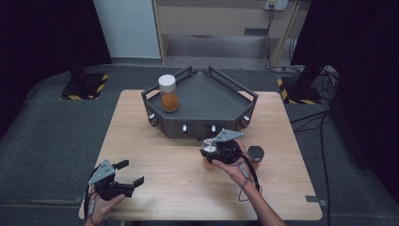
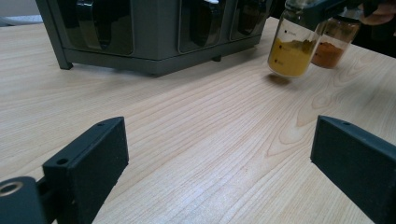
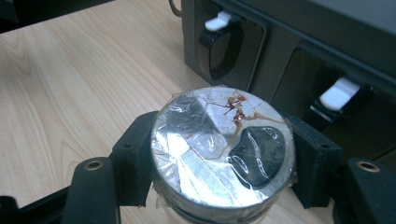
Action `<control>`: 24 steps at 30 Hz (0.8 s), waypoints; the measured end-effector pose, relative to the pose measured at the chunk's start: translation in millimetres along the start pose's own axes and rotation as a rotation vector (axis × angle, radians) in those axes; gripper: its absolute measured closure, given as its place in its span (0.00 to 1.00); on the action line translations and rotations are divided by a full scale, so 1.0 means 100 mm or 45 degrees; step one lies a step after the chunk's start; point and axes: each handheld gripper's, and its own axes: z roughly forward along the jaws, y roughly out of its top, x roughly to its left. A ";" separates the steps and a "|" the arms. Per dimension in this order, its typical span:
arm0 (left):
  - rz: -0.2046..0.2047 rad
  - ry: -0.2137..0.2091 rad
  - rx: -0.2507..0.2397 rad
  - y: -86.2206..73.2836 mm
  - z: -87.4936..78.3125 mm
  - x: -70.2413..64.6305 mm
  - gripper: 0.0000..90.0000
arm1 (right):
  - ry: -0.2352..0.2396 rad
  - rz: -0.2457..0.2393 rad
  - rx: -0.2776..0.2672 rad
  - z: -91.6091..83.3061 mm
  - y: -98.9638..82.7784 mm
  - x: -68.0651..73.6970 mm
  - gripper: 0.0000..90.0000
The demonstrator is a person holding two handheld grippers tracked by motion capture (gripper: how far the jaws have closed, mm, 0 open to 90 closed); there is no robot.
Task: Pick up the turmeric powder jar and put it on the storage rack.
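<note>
- The wooden bench [image 1: 155, 155] stands on grey floor [image 1: 47, 132]; a dark rack [image 1: 202, 101] sits beyond the jaws.
- The right gripper [image 3: 223, 158] pinches a foil-topped jar [image 3: 223, 144].
- The left gripper [image 2: 219, 154] rests low, jaws spread.

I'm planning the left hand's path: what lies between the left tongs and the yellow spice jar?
Bare wooden table between the left tongs and the yellow spice jar, per the left gripper view.
</note>
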 end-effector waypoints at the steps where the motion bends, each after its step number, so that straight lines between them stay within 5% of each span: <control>1: 0.000 0.000 0.001 0.00 0.00 0.00 0.04 | 0.003 -0.007 -0.003 -0.01 0.02 0.00 0.38; 24: 0.000 -0.004 0.006 0.01 0.01 0.00 0.04 | 0.053 -0.056 -0.042 -0.20 0.48 -0.05 0.38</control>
